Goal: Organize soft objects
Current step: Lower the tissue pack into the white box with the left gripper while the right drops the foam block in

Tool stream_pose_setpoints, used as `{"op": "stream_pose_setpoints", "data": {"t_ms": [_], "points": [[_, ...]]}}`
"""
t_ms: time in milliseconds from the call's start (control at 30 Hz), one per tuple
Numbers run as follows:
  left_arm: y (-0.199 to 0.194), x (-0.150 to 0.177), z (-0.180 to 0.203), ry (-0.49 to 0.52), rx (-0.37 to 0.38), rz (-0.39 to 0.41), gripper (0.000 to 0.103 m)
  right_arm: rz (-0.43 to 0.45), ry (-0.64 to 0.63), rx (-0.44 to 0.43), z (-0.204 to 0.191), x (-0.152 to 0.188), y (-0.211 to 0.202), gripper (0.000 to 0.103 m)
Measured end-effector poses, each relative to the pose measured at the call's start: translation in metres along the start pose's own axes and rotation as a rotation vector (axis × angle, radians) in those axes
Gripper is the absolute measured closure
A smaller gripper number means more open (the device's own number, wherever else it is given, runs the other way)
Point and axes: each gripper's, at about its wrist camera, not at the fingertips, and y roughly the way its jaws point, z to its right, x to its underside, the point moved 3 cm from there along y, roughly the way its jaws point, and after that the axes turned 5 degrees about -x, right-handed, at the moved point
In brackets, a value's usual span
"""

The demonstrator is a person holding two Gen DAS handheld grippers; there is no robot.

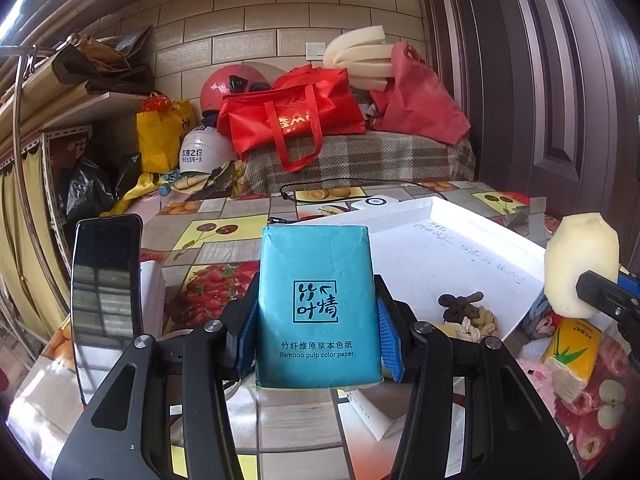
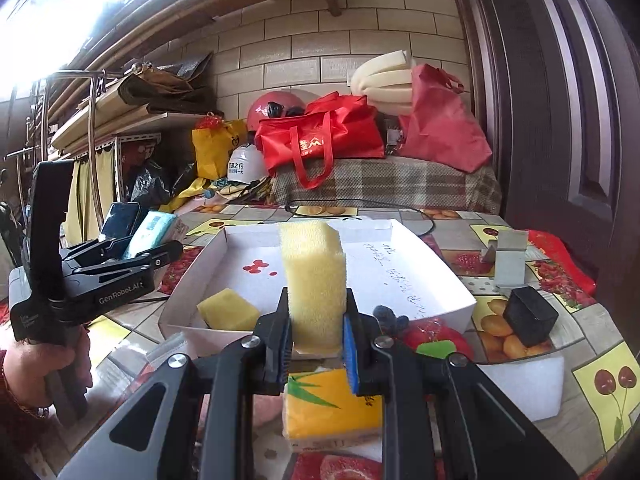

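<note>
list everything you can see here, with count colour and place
tissue pack: 1, teal, in left tongs
sponge: 1, yellow, upright in right tongs
sponge cube: 1, yellow, in tray
tray: 1, white, mid table
yellow pack: 1, yellow, under right tongs
black block: 1, black, table right of tray
knotted rope: 1 bundle, brown and cream, in tray
phone: 1, black, far left
red bags: 2, red, bench behind
helmets: 2, red and white, by bags
hand: 1, grips left tongs' handle
</note>
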Motion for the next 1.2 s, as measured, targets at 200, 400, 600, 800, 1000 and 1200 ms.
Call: {"op": "stream_pose_setpoints", "data": {"t_ms": [200,400,600,800,1000,1200], "points": [[0.018,-0.007,0.0,-0.031,-0.025,-0.004,0.053,0.004,0.018,-0.004,-0.012,-0.007,0.023,0.083],[0.036,-0.013,0.002,-0.045,-0.044,-0.017,0.053,0.005,0.031,0.01,-0.019,-0.013,0.042,0.083],[0.053,-0.018,0.001,-0.07,-0.056,-0.043,0.053,0.0,0.033,0.043,-0.025,-0.019,0.061,0.083],[0.077,-0.018,0.0,-0.09,-0.05,-0.122,0.053,-0.019,0.053,0.08,-0.023,-0.021,0.072,0.083],[0.077,-0.019,0.01,-0.047,-0.055,-0.118,0.053,-0.033,0.048,0.096,-0.024,-0.022,0.077,0.083],[0.078,-0.02,0.017,-0.011,-0.073,-0.12,0.023,-0.049,0.045,0.103,-0.025,-0.023,0.082,0.079]]}}
